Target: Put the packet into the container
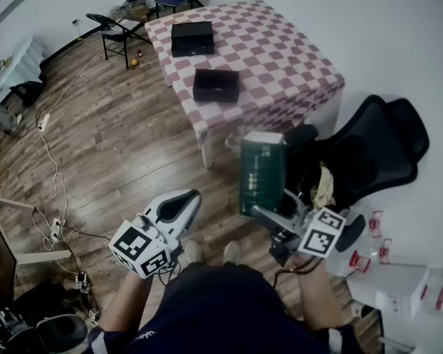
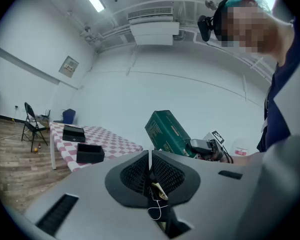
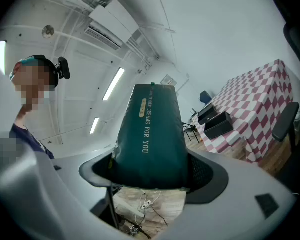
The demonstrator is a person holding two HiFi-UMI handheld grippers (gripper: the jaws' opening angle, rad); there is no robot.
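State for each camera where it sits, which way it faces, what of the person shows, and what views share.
Head view: on the person's head, facing steeply down at the red-and-white checkered table; forearms, left gripper, right gripper show.
Left gripper view: on the left gripper, along its shut jaws toward the table; head, torso show.
Right gripper view: on the right gripper, along jaws clamping the dark green packet; head shows.
Shared by all: table, packet.

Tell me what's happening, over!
Right gripper shut on green packet. Left gripper shut, empty. Black container on checkered table, far off. Nothing seen in the way.
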